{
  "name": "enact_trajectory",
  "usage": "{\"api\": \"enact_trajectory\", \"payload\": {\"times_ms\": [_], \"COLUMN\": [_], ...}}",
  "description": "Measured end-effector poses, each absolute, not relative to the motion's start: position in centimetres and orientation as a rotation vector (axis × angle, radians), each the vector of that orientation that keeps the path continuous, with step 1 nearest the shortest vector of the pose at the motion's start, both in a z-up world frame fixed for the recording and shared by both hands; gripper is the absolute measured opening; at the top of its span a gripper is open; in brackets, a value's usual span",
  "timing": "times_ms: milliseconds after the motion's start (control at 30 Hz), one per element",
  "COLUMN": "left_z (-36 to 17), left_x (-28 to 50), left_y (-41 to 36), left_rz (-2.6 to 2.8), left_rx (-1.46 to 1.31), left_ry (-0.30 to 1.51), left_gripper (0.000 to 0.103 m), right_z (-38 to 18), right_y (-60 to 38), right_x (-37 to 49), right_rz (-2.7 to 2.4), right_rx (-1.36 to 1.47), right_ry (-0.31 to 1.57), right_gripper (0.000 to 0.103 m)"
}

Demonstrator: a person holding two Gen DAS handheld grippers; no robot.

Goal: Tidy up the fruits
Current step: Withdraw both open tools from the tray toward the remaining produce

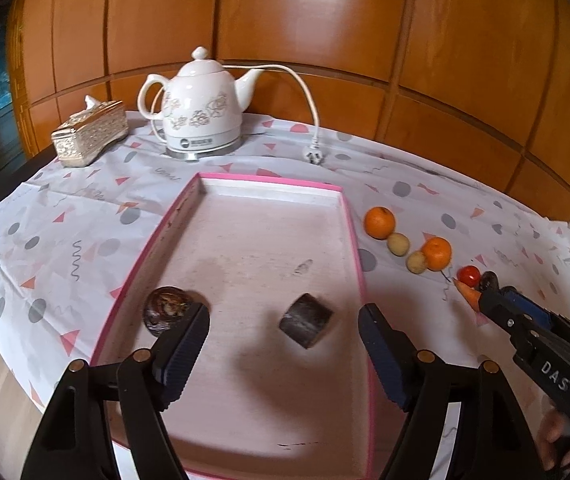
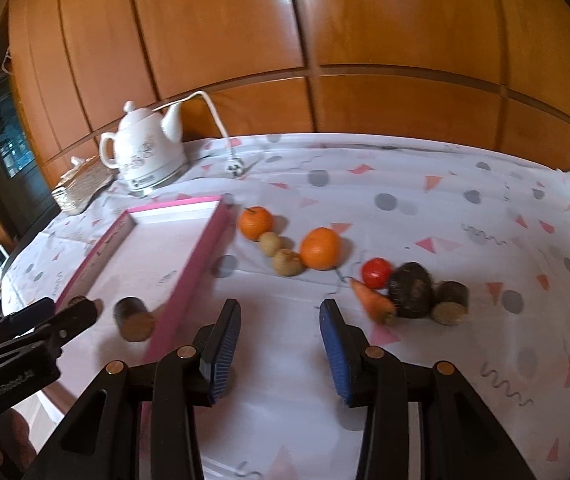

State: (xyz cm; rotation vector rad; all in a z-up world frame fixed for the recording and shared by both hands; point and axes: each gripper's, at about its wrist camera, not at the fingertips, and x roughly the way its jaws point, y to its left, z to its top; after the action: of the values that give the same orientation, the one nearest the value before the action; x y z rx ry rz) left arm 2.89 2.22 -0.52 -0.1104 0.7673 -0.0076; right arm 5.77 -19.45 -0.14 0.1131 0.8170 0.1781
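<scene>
On the far left of the table stands a tissue box [image 1: 89, 133], and next to it a white kettle [image 1: 201, 108] with its cord and plug [image 1: 314, 156] lying on the patterned tablecloth [image 1: 57, 216].

In front of the kettle lies a shallow tray with a pink rim [image 1: 351, 232]. Inside the tray, near its left wall, rests a dark round piece [image 1: 165, 309], and more to the middle lies a dark cut piece [image 1: 306, 320]. The left gripper [image 1: 283, 356] hangs over the near part of the tray. Its jaws stand wide apart and nothing is between them; the cut piece lies on the tray floor ahead of them, untouched. The left pad is just beside the dark round piece.

To the right of the tray, on the cloth, the fruits form a slanted row: an orange [image 2: 255, 223], two small yellow-brown fruits [image 2: 269, 243] [image 2: 288, 262] touching each other, then a second orange [image 2: 320, 249]. After them come a red tomato [image 2: 377, 273], a carrot [image 2: 373, 300], a dark root [image 2: 411, 290] and a short cut piece [image 2: 451, 303], all close together.

The right gripper [image 2: 281, 354] hovers above the cloth between the tray and this group. Its jaws are partly apart and hold nothing. The carrot is just beyond its right pad.
</scene>
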Motion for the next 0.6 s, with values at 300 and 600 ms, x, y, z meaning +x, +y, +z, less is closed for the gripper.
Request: {"api": "enact_trajectory", "payload": {"times_ms": [300,600], "left_z": [-0.4,-0.2], "left_x": [3.0,3.8], "left_y": [-0.9,-3.5], "left_rz": [-0.091,-0.183], "left_rx": [-0.056,-0.025], "left_ry": [0.775,0.790], "left_gripper": [0.077,0.077], "right_z": [-1.1,-1.7], "right_y": [-23.3,-25.5], "right_x": [5.4,5.0], "right_rz": [0.062,0.012], "right_rx": [0.151,0.182], "right_ry": [0.843,0.862], "right_gripper": [0.041,0.041]}}
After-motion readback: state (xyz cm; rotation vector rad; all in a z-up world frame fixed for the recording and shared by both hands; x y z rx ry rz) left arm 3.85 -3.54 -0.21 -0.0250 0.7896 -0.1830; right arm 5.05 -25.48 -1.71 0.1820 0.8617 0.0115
